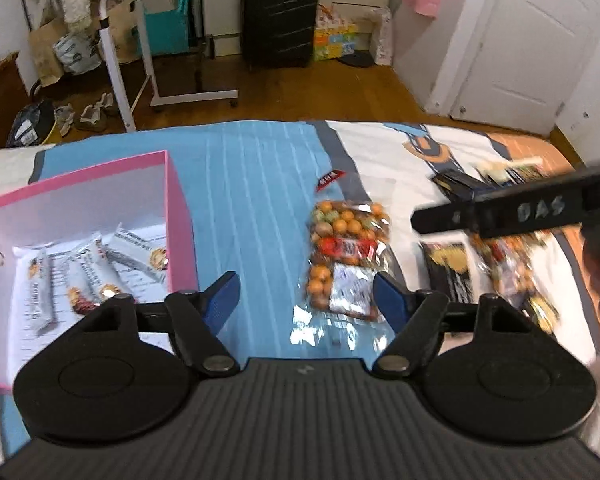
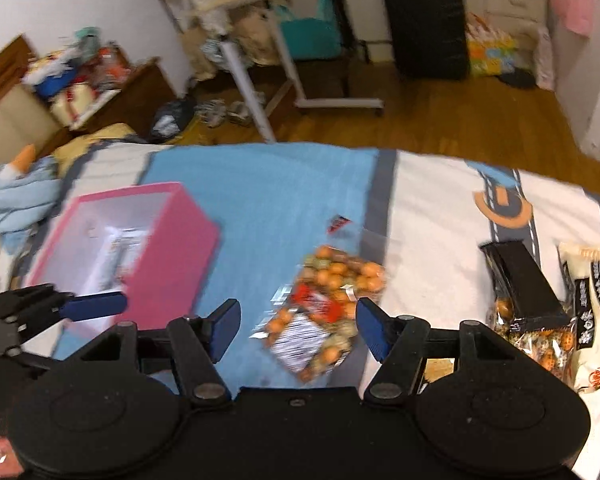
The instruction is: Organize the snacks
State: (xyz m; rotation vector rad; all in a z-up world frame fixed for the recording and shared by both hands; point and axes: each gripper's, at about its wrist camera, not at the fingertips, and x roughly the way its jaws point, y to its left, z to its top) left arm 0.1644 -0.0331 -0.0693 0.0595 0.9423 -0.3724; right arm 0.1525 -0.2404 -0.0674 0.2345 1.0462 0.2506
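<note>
**Snack sort partly done, clear bag next in line**

Clear bag of orange and green round snacks [image 1: 346, 256] flat on the blue stripe of the bed cover [image 1: 252, 184], red label across the middle, white barcode patch at the near end. Crinkled, glossy, loosely filled; probably shifts and sags when lifted. Small red-and-black sachet [image 1: 331, 180] lying just beyond it.

Pink box [image 1: 176, 216] to the left on the same cover, open-topped, several white wrapped bars [image 1: 100, 276] already inside. So: some done. Left to sort: the clear bag, the sachet, and a cluster at the right of the bed — black packet [image 2: 520, 280], more nut bags and a pale pouch [image 2: 592, 320], overlapping, blurred.

Left gripper [image 1: 306, 300] above the bag's near end, fingers spread, nothing pinched. Right gripper [image 2: 298, 326] also over the bag, fingers spread wide either side of it, not pressing. Neither holding anything.

Room beyond: wood floor, rolling desk, black suitcase [image 1: 280, 16].
</note>
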